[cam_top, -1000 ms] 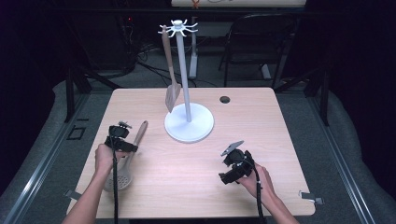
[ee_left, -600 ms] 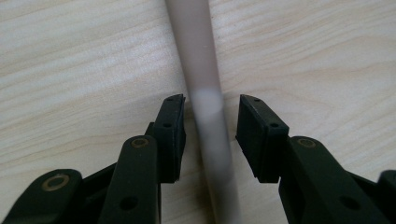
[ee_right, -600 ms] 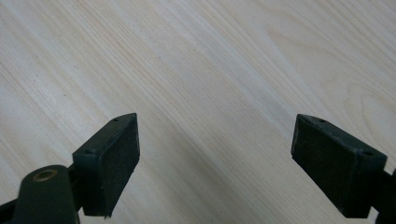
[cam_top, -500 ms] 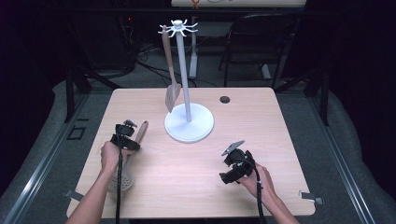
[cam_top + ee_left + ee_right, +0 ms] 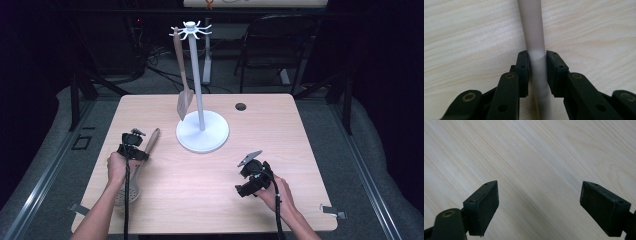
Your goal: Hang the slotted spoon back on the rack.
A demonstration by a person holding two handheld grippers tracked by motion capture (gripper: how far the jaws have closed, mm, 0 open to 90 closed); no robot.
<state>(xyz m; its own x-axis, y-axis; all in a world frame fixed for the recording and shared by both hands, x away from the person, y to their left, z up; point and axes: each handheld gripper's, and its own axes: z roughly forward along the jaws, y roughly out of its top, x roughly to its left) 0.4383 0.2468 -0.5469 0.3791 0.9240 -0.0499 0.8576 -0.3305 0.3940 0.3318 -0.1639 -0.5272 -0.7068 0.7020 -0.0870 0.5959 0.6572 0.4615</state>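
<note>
skimmer: 1 | spatula: 1 | rack: 1 | tongs: 2

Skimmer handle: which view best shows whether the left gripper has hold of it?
The left gripper view: both pads press the skimmer handle. The jaws have just been closing. In the high view the left gripper covers part of the handle, hiding the contact. The right gripper view shows bare table.

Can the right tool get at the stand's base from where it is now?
Probably yes. The right tool sits open over bare table, and nothing lies between it and the white stand base. The left tool, closing on the skimmer handle, stays clear at the stand's other side.
</note>
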